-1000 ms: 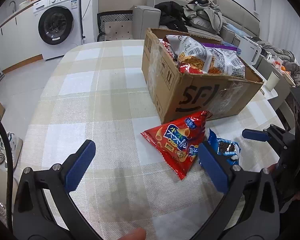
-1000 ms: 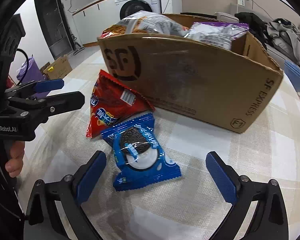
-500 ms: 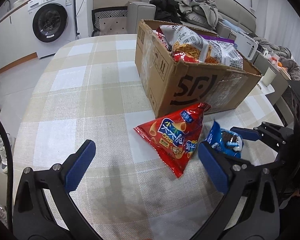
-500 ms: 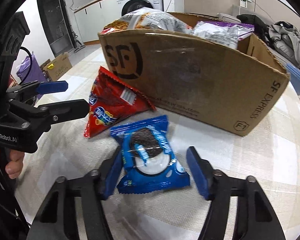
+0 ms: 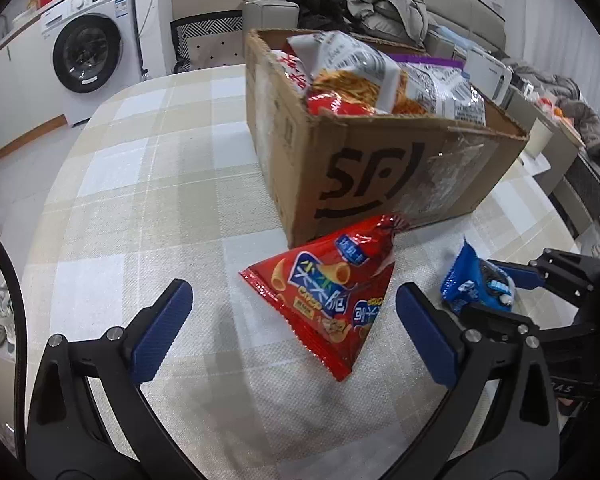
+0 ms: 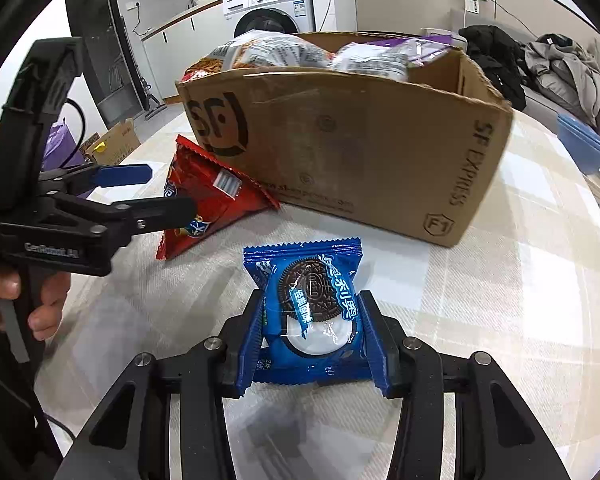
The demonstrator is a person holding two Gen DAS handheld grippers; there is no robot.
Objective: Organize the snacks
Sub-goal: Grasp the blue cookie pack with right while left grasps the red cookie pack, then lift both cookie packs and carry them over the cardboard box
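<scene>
While the right hand-held gripper (image 6: pixel 312 344) pinches the blue foil cookie packet (image 6: pixel 306 304) just above the checked desk (image 6: pixel 520 280), the slick wrapper could slip. The left hand-held gripper (image 5: pixel 292 316) gapes empty over the red triangular crisp bag (image 5: pixel 332 292). Only the left view shows the brown cardboard box (image 5: pixel 380 176) brimming.

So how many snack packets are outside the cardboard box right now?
2. A red chip bag lies on the table against the box; a blue cookie packet is clamped between the right gripper fingers. None seem hidden, though the far side of the box is unseen.
</scene>
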